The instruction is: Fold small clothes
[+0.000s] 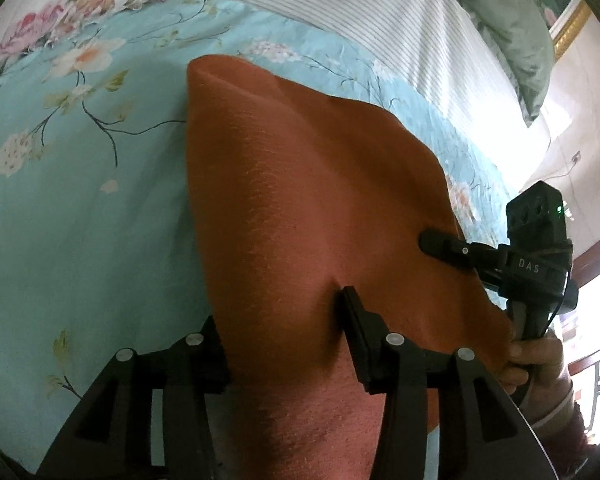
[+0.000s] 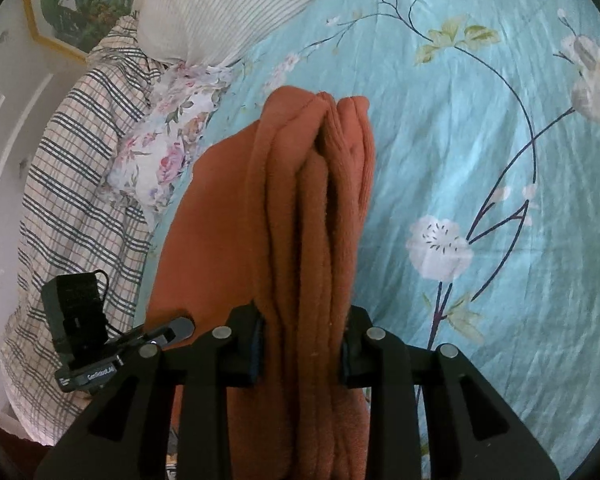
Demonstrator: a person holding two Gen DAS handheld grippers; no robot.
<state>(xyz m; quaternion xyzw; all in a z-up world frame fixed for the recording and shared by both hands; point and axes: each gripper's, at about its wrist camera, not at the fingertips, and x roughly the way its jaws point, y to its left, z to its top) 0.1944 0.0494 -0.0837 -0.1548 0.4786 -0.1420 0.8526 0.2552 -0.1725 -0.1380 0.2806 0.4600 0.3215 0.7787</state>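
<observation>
On the left, our left gripper (image 1: 283,332) straddles the near edge of the orange fleece garment (image 1: 300,184), which lies on the blue floral bedsheet (image 1: 79,200). Its jaws stand apart: the right finger shows beside a dimple in the cloth, while the left finger is tucked at the garment's left edge, and we judge that the pads no longer press. Further right, our right gripper (image 2: 302,344) is clamped on a thick bundle of the garment's stacked folds (image 2: 320,200), both pads tight against the layers. In the left wrist view a hand (image 1: 536,364) holds this tool at the garment's right edge.

To finish this fold well, we judge that the right side should lower the bundle so its edges sit flush on the layer beneath, then let go without dragging. The left tool should lift away cleanly so that its fingers do not snag the nap.
</observation>
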